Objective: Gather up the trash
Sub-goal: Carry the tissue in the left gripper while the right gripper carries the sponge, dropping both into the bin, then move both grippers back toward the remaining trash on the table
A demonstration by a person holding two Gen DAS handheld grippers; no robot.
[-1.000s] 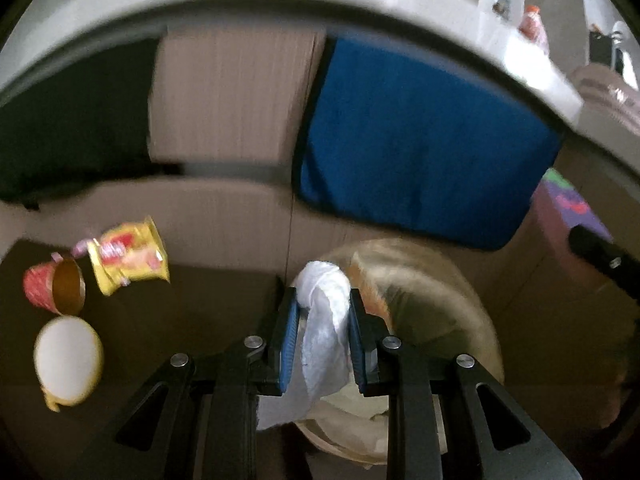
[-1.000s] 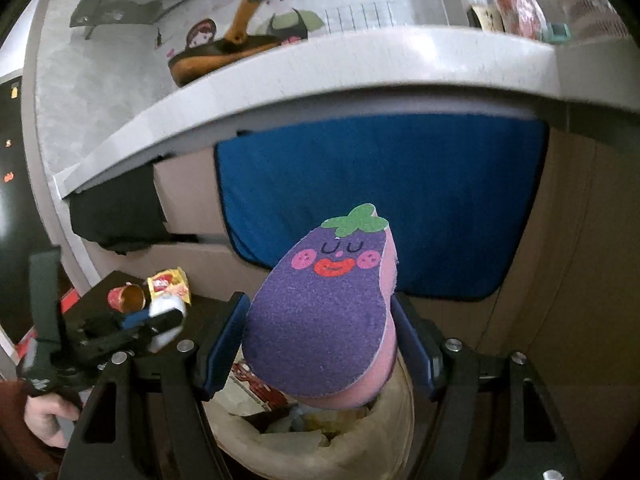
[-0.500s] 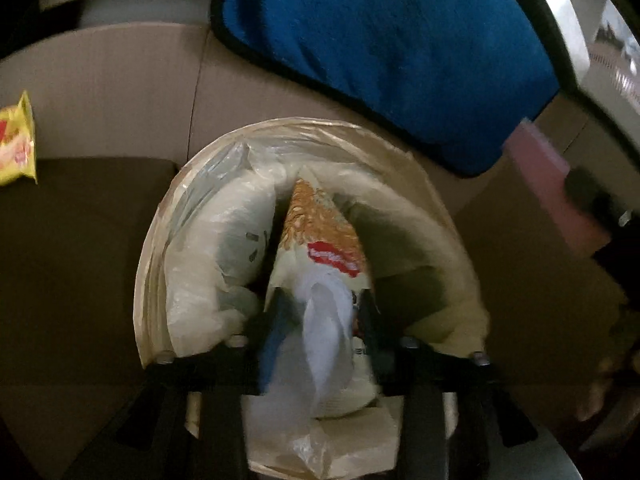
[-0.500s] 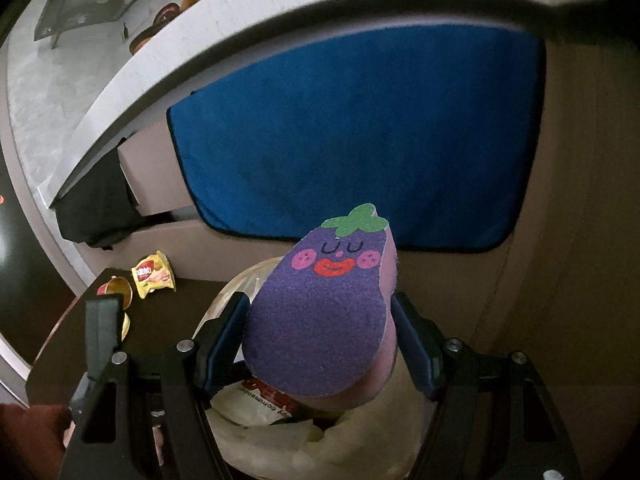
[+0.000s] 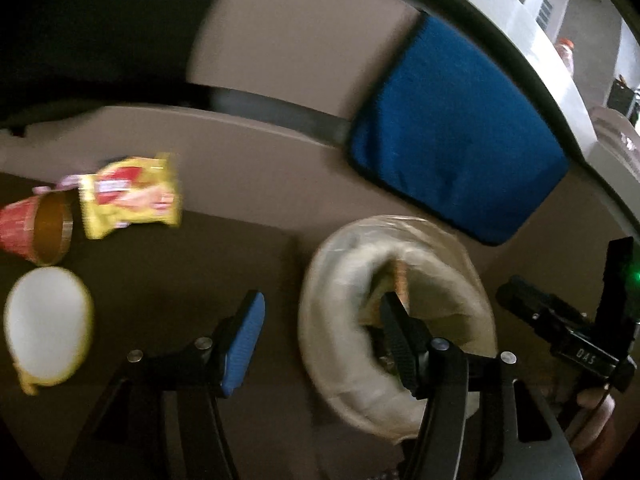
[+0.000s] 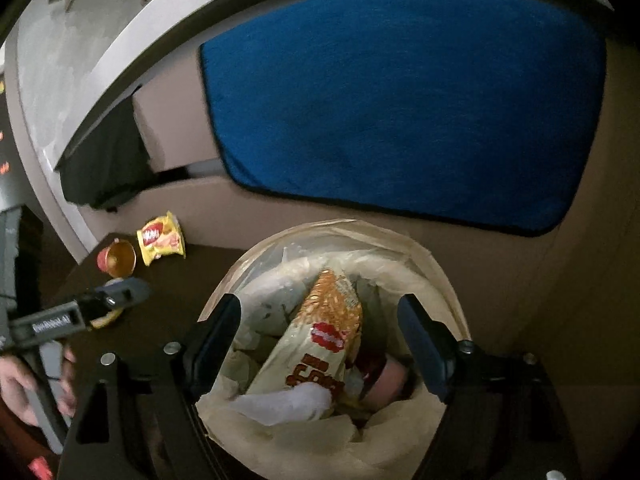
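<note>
A trash bin (image 6: 432, 260) lined with a pale bag stands on the dark floor; it also shows in the left wrist view (image 5: 332, 280). Inside lie a snack packet (image 6: 324, 340), a white tissue (image 6: 288, 400) and a pinkish sponge (image 6: 388, 380), partly hidden. My right gripper (image 6: 320, 332) is open and empty right above the bin. My left gripper (image 5: 320, 328) is open and empty over the bin's left rim. A yellow wrapper (image 5: 128, 196), a red cup (image 5: 36, 228) and a white lid (image 5: 46, 324) lie on the floor to the left.
A blue towel (image 6: 400, 108) hangs on the cabinet front behind the bin, under a grey countertop (image 6: 80, 52). The other gripper shows in each view, the right one (image 5: 576, 344) and the left one (image 6: 72, 316). The wrapper (image 6: 160, 240) and cup (image 6: 118, 260) lie near the cabinet.
My left gripper opened and let go of the tissue into the bin, then pulled back left. My right gripper opened and dropped the eggplant sponge into the bin.
</note>
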